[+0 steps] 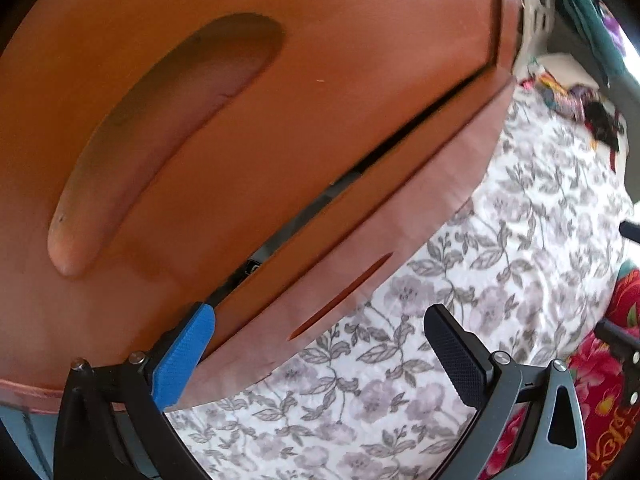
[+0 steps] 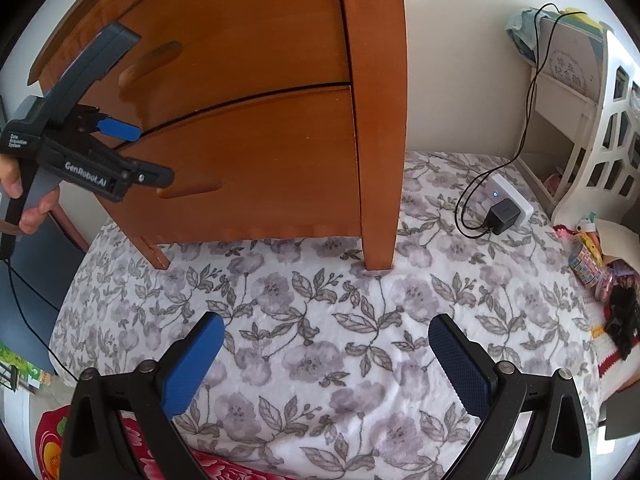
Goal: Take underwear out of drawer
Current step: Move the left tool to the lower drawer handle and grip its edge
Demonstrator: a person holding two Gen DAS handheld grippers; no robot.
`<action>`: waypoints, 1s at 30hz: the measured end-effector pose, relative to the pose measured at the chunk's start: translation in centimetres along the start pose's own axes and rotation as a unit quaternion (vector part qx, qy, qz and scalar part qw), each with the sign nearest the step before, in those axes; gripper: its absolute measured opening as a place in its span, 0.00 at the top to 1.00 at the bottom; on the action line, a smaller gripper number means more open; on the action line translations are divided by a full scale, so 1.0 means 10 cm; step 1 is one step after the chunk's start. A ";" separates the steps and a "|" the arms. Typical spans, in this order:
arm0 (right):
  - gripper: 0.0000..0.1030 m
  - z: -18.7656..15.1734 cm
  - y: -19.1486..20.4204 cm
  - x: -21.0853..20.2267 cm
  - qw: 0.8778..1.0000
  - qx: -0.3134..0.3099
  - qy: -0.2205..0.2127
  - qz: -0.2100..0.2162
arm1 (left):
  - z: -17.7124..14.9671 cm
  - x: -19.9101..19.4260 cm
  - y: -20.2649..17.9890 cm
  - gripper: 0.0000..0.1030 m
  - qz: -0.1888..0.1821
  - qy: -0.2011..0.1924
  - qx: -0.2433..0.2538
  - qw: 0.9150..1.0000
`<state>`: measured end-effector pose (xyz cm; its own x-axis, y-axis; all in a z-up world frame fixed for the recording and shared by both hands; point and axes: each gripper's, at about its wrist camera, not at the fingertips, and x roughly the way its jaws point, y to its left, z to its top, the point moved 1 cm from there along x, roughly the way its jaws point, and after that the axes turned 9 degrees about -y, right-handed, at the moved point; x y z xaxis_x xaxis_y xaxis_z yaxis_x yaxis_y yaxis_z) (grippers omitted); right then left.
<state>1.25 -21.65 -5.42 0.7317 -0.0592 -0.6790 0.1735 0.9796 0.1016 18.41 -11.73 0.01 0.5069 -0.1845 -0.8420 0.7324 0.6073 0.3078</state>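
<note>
At the far left of the right wrist view your hand grips the handle of the left gripper, which reaches toward the wooden cabinet. Its blue finger sits at the dark seam between the upper drawer and the lower drawer, and its black finger lies just beside the lower drawer's handle recess; the jaws are spread apart with nothing between them. In the left wrist view that same seam runs diagonally across the centre of the frame, with the long handle recess of the upper drawer at upper left and the blue finger's tip right at the gap, lower left.

Both drawers look closed apart from that thin gap, so the underwear is not visible in either view.

At the bottom centre of the right wrist view your right gripper hovers over the floral blanket, released, holding nothing. Right of the cabinet leg, a black charger with its cable lies on the blanket, and a white basket stands at the far right edge.
</note>
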 end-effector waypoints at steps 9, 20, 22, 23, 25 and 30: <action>0.00 0.00 -0.02 -0.01 1.000 0.010 0.000 0.004 | 0.00 -0.01 -0.01 0.00 0.012 -0.026 -0.012 1.000; 0.00 0.01 -0.10 -0.02 1.000 0.028 -0.004 0.010 | -0.64 -0.25 0.53 0.00 -0.046 -0.160 -0.443 0.881; 0.00 0.01 -0.09 -0.03 1.000 0.026 -0.007 0.011 | -0.83 -0.14 0.60 0.00 -0.091 -0.171 -0.520 0.832; 0.00 0.01 -0.08 -0.03 1.000 0.025 -0.007 0.010 | -0.91 -0.09 0.63 0.00 -0.102 -0.180 -0.549 0.810; 0.00 0.01 -0.08 -0.03 1.000 0.025 -0.008 0.010 | -1.01 -0.02 0.66 0.00 -0.116 -0.195 -0.589 0.775; 0.00 0.01 -0.08 -0.03 1.000 0.025 -0.008 0.011 | -1.18 0.23 0.65 0.00 -0.181 -0.219 -0.667 0.688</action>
<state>0.93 -22.43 -5.18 0.7461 -0.0420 -0.6645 0.1901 0.9699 0.1521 18.97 0.96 -5.13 0.7030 -0.5485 -0.4527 -0.0756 0.5753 -0.8144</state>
